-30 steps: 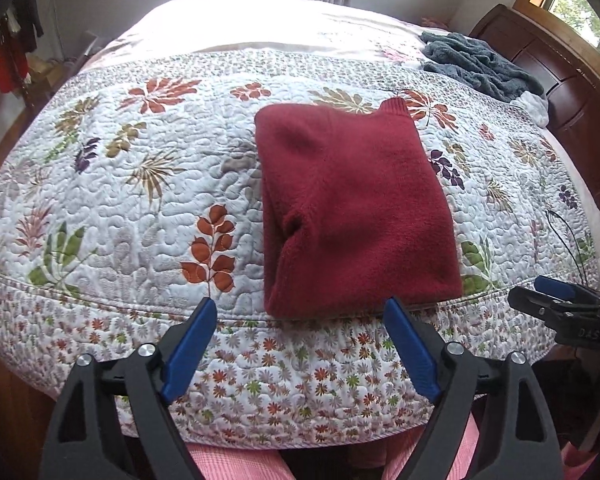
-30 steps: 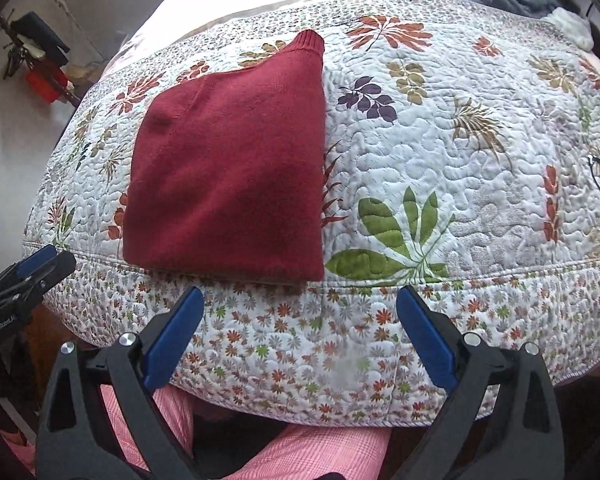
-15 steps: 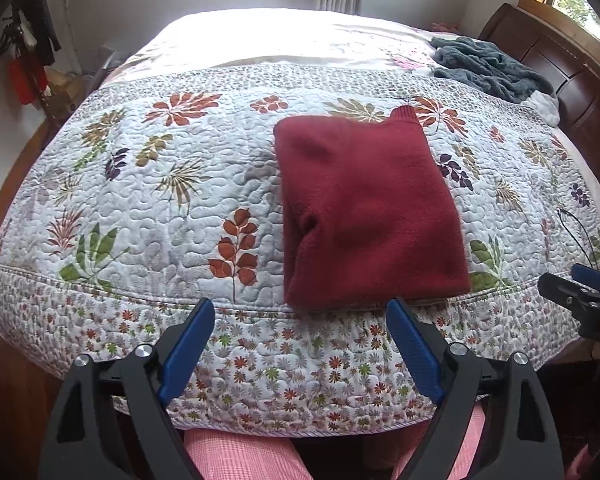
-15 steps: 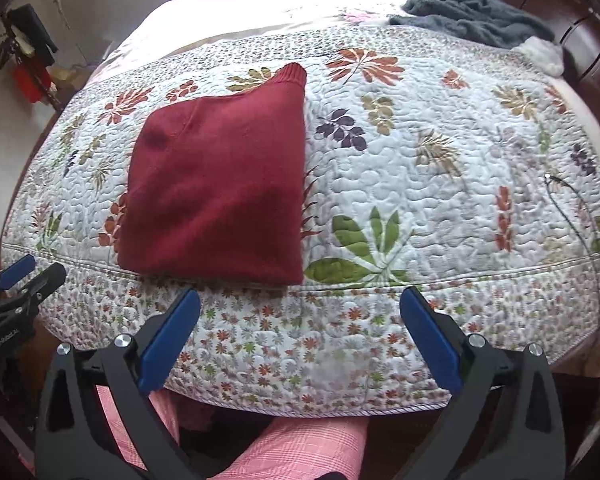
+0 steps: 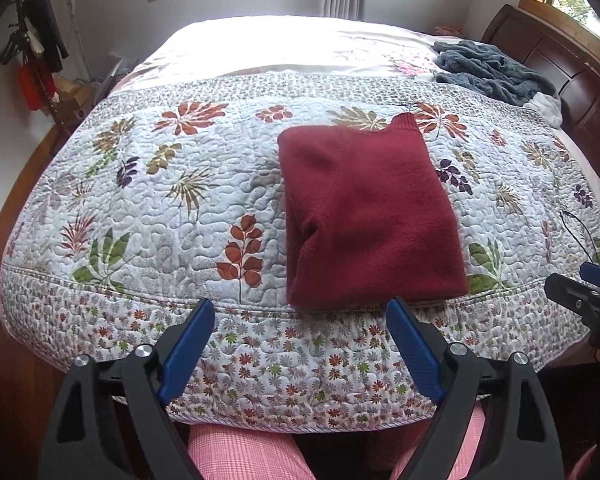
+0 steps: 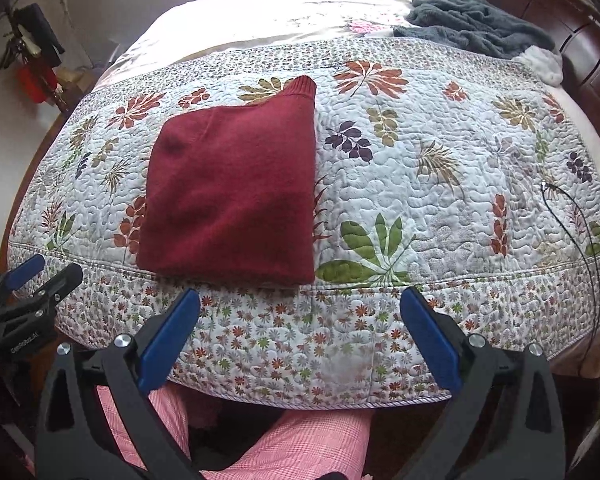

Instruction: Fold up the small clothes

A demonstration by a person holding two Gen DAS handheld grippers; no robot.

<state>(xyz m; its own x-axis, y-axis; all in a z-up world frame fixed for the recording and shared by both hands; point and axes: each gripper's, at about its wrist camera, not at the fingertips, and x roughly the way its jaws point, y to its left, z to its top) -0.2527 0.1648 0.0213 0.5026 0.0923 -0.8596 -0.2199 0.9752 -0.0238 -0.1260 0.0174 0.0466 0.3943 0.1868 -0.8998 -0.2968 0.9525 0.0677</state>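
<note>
The soft dark red sweater [image 5: 370,216] lies folded in a neat block near the front edge of the flowery white quilt [image 5: 172,200]. The left gripper [image 5: 300,320] and right gripper [image 6: 300,308] are both wide open and hold nothing. It looks done, so best lift away without bumping it.

text: small white print | on: left claw [image 6: 28,304] body | unreadable
</note>
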